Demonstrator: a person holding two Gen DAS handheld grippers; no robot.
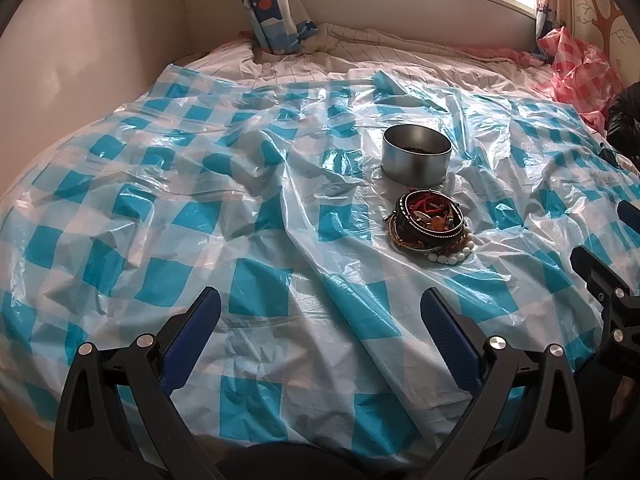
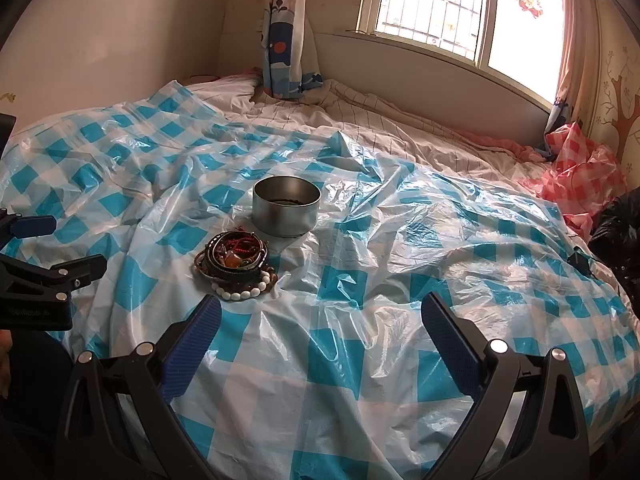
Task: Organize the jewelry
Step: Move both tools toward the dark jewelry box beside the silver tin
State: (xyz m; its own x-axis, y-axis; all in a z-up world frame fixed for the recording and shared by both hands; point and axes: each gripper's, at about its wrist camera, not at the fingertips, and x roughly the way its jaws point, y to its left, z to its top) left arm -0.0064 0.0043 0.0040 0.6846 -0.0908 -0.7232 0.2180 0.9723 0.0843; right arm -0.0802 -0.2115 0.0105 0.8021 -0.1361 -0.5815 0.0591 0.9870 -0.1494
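Jewelry pile: light, tangled, beads slick on soft bed. Pinch 1 outer bracelet. Left claw and right claw gape wide, holding nothing.

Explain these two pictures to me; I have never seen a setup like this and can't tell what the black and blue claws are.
The claws are two-finger grippers, one held in each of a person's hands, each with a camera looking forward along its fingers. One picture is from the left gripper, the other from the right gripper; both stand open and hold nothing. Each also shows at the edge of the other's picture. They hover over a bed covered with a blue-and-white checked plastic sheet. On it stand a round metal tin, open at the top, and just in front of it a pile of jewelry: bracelets, including a white beaded one.
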